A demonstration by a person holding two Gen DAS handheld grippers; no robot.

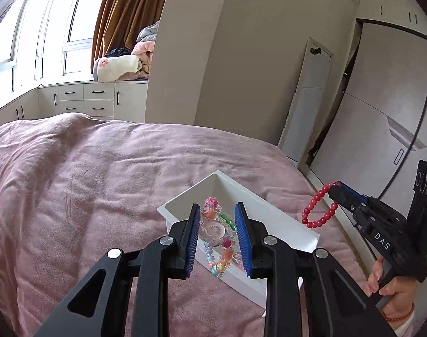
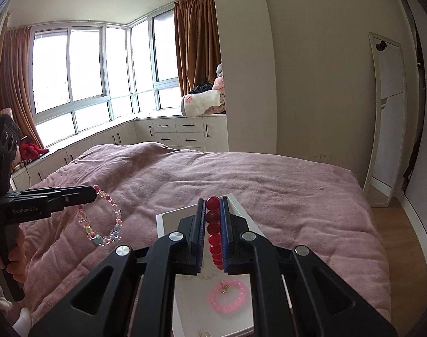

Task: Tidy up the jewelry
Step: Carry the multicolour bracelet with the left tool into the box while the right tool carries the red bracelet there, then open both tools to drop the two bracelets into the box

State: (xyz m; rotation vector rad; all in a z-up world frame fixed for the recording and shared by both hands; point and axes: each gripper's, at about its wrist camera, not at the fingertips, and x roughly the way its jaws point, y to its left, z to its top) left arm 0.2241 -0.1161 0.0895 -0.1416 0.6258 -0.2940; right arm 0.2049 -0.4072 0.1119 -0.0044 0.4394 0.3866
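Observation:
A white rectangular tray (image 1: 294, 229) lies on the pink bed; it also shows in the right wrist view (image 2: 168, 219). My left gripper (image 1: 217, 210) holds a colourful clear-bead bracelet (image 1: 217, 236) between its blue pads, above the tray's near side. In the right wrist view that bracelet (image 2: 116, 220) hangs from the left gripper (image 2: 92, 192) over the bedcover. My right gripper (image 2: 212, 200) is shut on a red bead bracelet (image 2: 213, 233), which hangs from it in the left wrist view (image 1: 318, 210). A pink bead bracelet (image 2: 227, 295) lies in the tray.
The pink bedcover (image 1: 101, 174) spreads to the left and far side. A standing mirror (image 2: 384, 118) leans on the wall at the right. White drawers (image 2: 177, 132) and windows run along the far wall. Wooden floor (image 2: 395, 238) lies right of the bed.

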